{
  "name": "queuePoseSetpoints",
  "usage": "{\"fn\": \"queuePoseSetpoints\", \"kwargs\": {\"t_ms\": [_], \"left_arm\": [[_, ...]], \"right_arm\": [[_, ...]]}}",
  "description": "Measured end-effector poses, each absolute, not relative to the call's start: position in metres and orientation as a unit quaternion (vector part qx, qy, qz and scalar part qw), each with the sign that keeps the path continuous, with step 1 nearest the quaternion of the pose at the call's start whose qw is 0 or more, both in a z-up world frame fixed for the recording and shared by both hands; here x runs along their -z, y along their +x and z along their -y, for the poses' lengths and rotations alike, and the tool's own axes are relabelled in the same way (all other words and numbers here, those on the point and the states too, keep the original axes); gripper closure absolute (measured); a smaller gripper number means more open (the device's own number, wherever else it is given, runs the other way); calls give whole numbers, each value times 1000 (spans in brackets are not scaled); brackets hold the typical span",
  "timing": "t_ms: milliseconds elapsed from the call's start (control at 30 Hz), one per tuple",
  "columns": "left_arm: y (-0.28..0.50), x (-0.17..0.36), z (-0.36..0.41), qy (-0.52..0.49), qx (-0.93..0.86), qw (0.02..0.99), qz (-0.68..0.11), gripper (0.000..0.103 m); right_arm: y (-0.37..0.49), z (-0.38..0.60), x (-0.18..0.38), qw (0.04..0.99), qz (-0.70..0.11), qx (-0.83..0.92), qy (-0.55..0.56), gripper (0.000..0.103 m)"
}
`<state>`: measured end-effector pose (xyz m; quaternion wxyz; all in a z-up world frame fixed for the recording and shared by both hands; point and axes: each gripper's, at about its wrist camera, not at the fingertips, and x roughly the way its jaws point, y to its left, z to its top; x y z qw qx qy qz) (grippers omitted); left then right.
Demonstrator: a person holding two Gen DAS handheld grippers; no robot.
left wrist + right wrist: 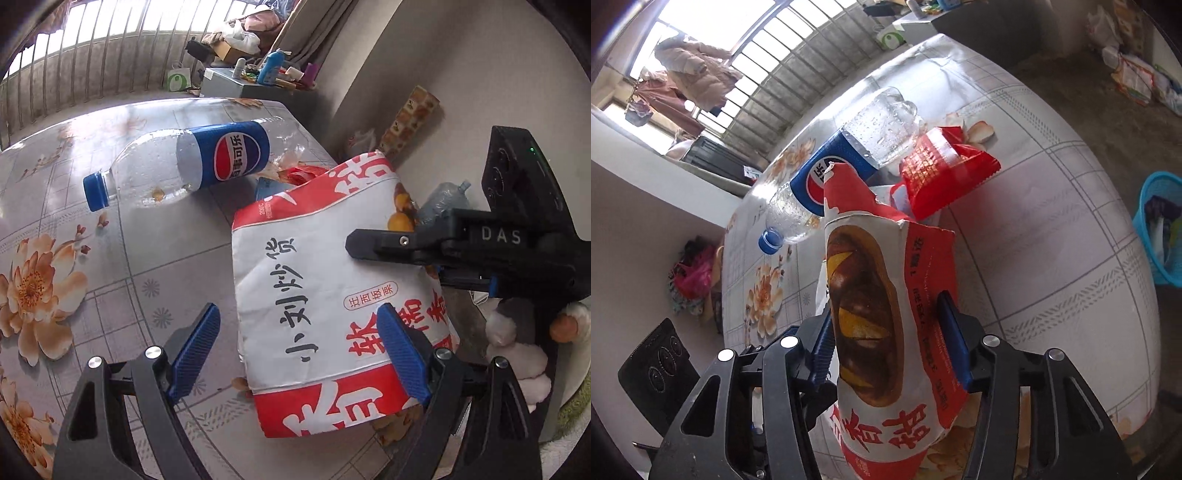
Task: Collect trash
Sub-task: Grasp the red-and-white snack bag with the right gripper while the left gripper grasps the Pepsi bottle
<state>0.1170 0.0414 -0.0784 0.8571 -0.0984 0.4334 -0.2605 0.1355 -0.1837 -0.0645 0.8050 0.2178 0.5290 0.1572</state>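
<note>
Red-and-white paper bag (882, 332) between the right gripper (890, 332) fingers (955, 339), Pepsi bottle (846, 162) behind.

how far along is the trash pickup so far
Early. Nothing on the table looks cleared yet. In hand: the right tongs pinch the chestnut bag; the left tongs are open. Left: Pepsi bottle, red wrapper, blue basket waiting.

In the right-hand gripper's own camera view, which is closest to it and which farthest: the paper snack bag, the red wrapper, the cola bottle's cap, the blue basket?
1. Paper snack bag: between the right gripper pads.
2. Bottle cap and red wrapper: on the table beyond the bag, left and right; too close to call.
3. Blue basket: on the floor, far right.
</note>
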Motion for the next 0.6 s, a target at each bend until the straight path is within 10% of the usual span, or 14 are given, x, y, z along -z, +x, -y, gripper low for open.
{"fn": "queuePoseSetpoints", "kwargs": {"t_ms": [167, 600], "left_arm": [[106, 65, -56, -103, 284, 864, -402, 19], [240, 36, -103, -130, 229, 890, -371, 19]], "right_arm": [[115, 204, 59, 802, -530, -156, 228, 79], [105, 220, 65, 793, -513, -170, 282, 79]]}}
